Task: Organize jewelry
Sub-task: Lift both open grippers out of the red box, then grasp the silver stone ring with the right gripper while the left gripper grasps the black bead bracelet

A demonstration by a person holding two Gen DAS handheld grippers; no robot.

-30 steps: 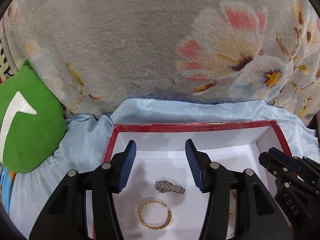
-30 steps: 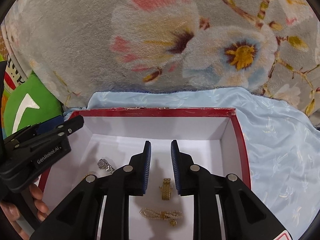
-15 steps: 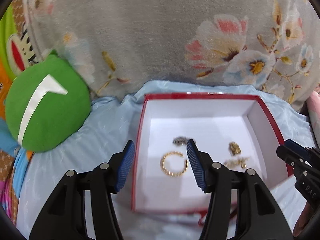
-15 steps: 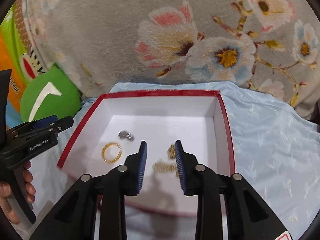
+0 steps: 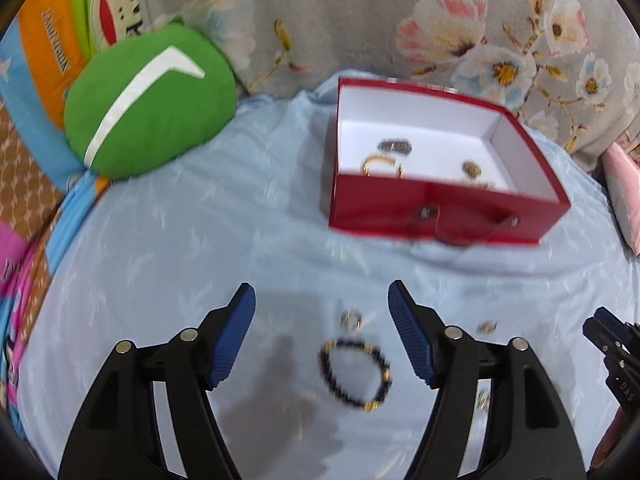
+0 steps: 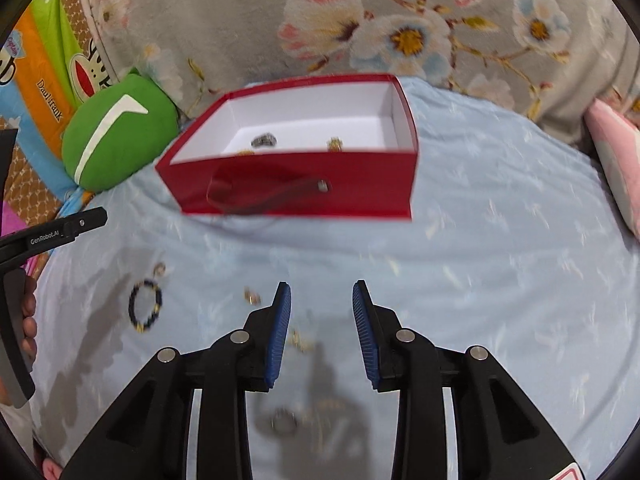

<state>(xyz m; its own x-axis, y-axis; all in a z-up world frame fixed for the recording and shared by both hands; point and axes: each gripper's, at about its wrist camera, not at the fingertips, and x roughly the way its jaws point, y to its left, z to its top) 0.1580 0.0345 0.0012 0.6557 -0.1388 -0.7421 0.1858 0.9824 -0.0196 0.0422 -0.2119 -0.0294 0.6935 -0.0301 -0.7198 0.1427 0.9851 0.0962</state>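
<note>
A red box (image 5: 444, 208) with a white inside stands on the light blue sheet; it also shows in the right wrist view (image 6: 296, 192). Inside lie a gold bangle (image 5: 382, 164), a silver watch band (image 5: 395, 146) and small gold pieces (image 5: 472, 169). On the sheet in front lie a dark beaded bracelet (image 5: 354, 372), also in the right wrist view (image 6: 145, 306), a small ring (image 5: 351, 319) and a small gold piece (image 5: 488, 326). My left gripper (image 5: 322, 334) is open and empty above the bracelet. My right gripper (image 6: 322, 330) is open and empty; a silver ring (image 6: 285, 422) lies below it.
A green round cushion (image 5: 148, 104) sits at the left. A grey floral blanket (image 5: 400, 20) rises behind the box. A pink pillow (image 6: 616, 152) is at the right edge. Colourful printed bedding (image 5: 40, 60) lies far left.
Both grippers have pulled back and up from inside the box to above the sheet in front of it. The right gripper's jaws have opened wider. Loose jewelry on the sheet has come into view.
</note>
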